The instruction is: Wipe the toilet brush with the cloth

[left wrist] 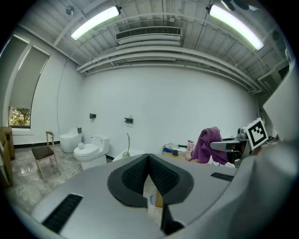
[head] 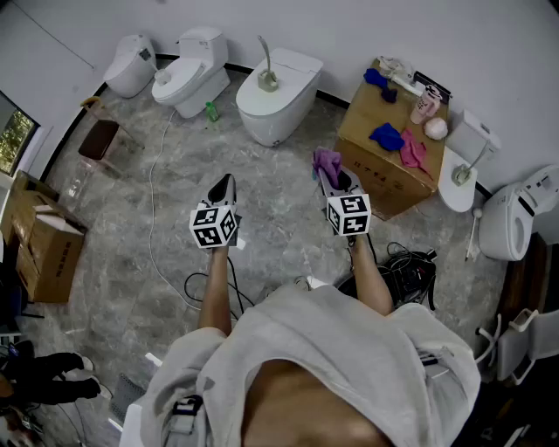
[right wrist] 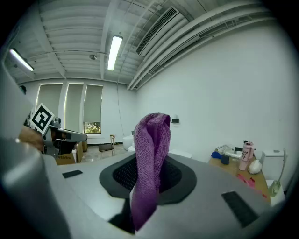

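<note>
We are clamping the purple cloth in the jaws of the right gripper, holding the left gripper with jaws pressed together, empty.

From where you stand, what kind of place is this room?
Probably a test or training room, not a real bathroom: several toilets stand side by side along the wall, a cardboard box serves as a table, and cables lie on the floor.

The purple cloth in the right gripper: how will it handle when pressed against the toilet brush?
Probably floppy: the purple cloth folds over at its top and droops between the fingers of the right gripper. Likely light, and its looped weave looks grippy, so it should stay pinched. It may bunch up rather than push firmly.
</note>
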`<action>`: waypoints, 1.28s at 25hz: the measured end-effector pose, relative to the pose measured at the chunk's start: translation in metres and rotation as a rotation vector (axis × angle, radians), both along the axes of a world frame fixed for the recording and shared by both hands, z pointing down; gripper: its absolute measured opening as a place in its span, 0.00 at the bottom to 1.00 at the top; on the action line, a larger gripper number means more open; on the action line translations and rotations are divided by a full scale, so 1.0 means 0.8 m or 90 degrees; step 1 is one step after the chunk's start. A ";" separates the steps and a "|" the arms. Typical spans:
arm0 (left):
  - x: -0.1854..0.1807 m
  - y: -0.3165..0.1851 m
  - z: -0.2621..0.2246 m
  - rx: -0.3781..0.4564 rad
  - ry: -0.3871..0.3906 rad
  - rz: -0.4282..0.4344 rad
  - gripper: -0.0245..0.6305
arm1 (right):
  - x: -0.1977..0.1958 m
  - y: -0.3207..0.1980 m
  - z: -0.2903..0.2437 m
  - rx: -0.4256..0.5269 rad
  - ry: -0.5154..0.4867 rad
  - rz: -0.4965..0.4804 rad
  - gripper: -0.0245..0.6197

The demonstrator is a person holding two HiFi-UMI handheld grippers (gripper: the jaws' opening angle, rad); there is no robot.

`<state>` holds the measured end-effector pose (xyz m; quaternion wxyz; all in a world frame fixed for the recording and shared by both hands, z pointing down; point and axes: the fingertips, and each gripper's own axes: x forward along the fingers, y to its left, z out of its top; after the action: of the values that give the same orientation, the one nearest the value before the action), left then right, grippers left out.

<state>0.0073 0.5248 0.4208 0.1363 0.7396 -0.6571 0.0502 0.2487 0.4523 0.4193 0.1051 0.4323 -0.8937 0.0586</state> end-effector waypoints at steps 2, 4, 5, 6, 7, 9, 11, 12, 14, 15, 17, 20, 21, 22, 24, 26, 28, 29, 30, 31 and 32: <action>0.003 -0.001 -0.001 0.001 0.000 -0.001 0.07 | 0.002 -0.001 0.000 0.000 0.001 -0.002 0.20; 0.005 -0.002 -0.001 0.001 -0.001 -0.001 0.07 | 0.003 -0.001 0.001 0.000 0.002 -0.002 0.20; 0.005 -0.002 -0.001 0.001 -0.001 0.000 0.07 | 0.003 -0.002 0.001 -0.001 0.002 -0.002 0.20; 0.006 -0.003 -0.001 0.001 -0.002 0.000 0.07 | 0.003 -0.002 0.001 -0.001 0.002 -0.002 0.20; 0.006 -0.004 -0.002 0.000 -0.003 0.000 0.07 | 0.003 -0.003 0.001 -0.002 0.002 -0.002 0.20; 0.008 -0.008 -0.001 0.000 -0.003 0.000 0.07 | 0.004 -0.005 0.003 -0.004 0.003 -0.002 0.20; 0.013 -0.009 0.000 0.000 -0.003 -0.001 0.07 | 0.008 -0.007 0.005 -0.005 0.002 -0.002 0.20; 0.016 -0.011 0.000 0.000 -0.004 -0.001 0.07 | 0.011 -0.008 0.005 -0.006 -0.001 -0.003 0.20; 0.022 -0.014 0.000 -0.002 -0.005 -0.002 0.07 | 0.017 -0.011 0.005 -0.009 -0.010 -0.004 0.20; 0.024 -0.016 0.000 -0.004 -0.006 -0.003 0.07 | 0.019 -0.013 0.004 -0.010 -0.013 -0.005 0.20; 0.027 -0.019 0.001 -0.006 -0.006 -0.006 0.07 | 0.021 -0.017 0.005 -0.011 -0.008 -0.011 0.20; 0.036 -0.022 0.008 -0.010 -0.004 -0.017 0.07 | 0.025 -0.022 0.012 -0.013 0.004 -0.026 0.20; 0.040 -0.023 0.011 -0.012 -0.002 -0.019 0.07 | 0.029 -0.023 0.016 -0.015 0.005 -0.030 0.20; 0.046 -0.024 0.014 -0.013 0.000 -0.020 0.07 | 0.032 -0.025 0.019 -0.018 0.004 -0.031 0.20; 0.057 -0.027 0.020 -0.018 0.003 -0.019 0.07 | 0.037 -0.029 0.025 -0.025 0.002 -0.034 0.20; 0.063 -0.028 0.027 -0.026 0.004 -0.019 0.07 | 0.037 -0.032 0.031 -0.031 0.001 -0.039 0.20; 0.067 -0.028 0.034 -0.035 0.002 -0.019 0.07 | 0.035 -0.034 0.036 -0.037 0.000 -0.045 0.20; 0.067 -0.030 0.036 -0.038 0.001 -0.019 0.07 | 0.035 -0.036 0.038 -0.038 -0.001 -0.047 0.20; 0.068 -0.032 0.038 -0.039 0.001 -0.019 0.07 | 0.034 -0.039 0.039 -0.038 -0.002 -0.048 0.20; 0.067 -0.036 0.038 -0.040 0.001 -0.020 0.07 | 0.033 -0.042 0.039 -0.038 -0.002 -0.049 0.20; 0.067 -0.041 0.038 -0.040 0.000 -0.019 0.07 | 0.033 -0.046 0.039 -0.038 -0.001 -0.049 0.20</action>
<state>0.0607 0.4923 0.4514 0.1605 0.7249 -0.6664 0.0684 0.2747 0.4151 0.4506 0.1193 0.3940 -0.9077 0.0817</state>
